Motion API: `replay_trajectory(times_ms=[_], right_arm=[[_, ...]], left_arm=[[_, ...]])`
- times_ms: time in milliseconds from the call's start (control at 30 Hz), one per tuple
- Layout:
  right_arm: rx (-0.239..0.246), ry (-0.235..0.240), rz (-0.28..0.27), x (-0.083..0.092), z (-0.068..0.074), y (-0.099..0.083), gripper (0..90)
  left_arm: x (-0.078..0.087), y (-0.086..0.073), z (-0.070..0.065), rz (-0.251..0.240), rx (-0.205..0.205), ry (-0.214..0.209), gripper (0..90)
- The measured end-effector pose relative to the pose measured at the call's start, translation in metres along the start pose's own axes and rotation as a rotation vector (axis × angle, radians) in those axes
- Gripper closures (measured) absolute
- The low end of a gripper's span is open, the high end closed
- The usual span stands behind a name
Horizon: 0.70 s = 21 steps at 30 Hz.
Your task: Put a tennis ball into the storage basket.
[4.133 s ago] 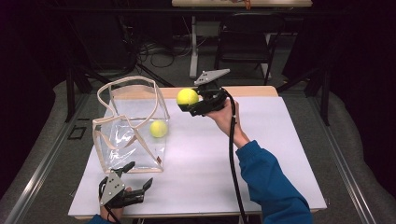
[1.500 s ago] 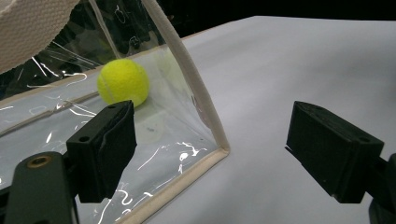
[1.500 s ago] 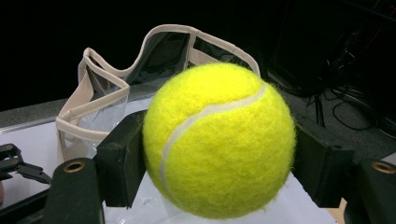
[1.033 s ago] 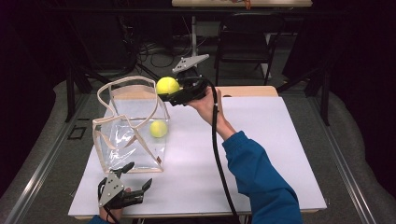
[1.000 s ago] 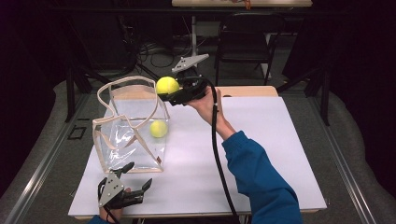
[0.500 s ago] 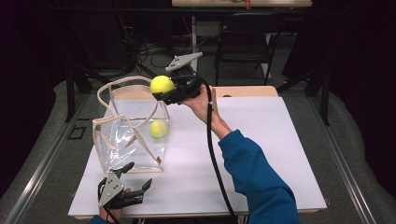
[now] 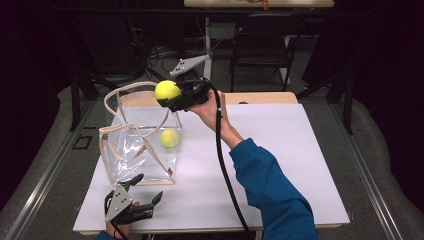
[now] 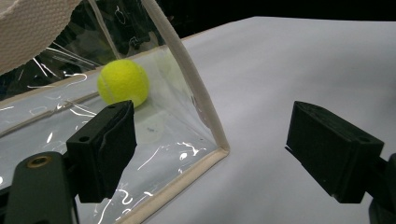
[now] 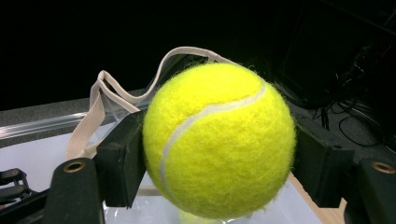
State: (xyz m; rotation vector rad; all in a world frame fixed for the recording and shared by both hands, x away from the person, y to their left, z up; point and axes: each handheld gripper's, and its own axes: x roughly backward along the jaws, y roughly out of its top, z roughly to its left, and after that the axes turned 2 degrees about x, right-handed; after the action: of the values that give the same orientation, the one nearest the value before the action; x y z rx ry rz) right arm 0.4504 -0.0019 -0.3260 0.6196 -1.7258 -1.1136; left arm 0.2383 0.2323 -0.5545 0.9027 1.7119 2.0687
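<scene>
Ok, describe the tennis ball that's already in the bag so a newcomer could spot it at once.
Start at the white table and find the clear plastic bag with beige straps on its left half. The tennis ball lies inside on the bag's floor, seen through the plastic. Unlike the other ball, held up in the right claw, nothing grips it.

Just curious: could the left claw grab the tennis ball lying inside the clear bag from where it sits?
Probably not directly: the left claw sits outside the clear bag, whose plastic wall stands between it and the ball.
</scene>
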Motion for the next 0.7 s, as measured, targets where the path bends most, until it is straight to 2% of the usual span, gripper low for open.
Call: replay_trajectory(times_ms=[400, 700], right_arm=[[0.012, 0.005, -0.004, -0.006, 0.007, 0.008, 26.4], [0.015, 0.008, -0.004, -0.009, 0.006, 0.012, 26.4]], left_arm=[[0.000, 0.000, 0.001, -0.004, 0.006, 0.004, 15.7], [0.000, 0.000, 0.001, -0.005, 0.006, 0.002, 15.7]])
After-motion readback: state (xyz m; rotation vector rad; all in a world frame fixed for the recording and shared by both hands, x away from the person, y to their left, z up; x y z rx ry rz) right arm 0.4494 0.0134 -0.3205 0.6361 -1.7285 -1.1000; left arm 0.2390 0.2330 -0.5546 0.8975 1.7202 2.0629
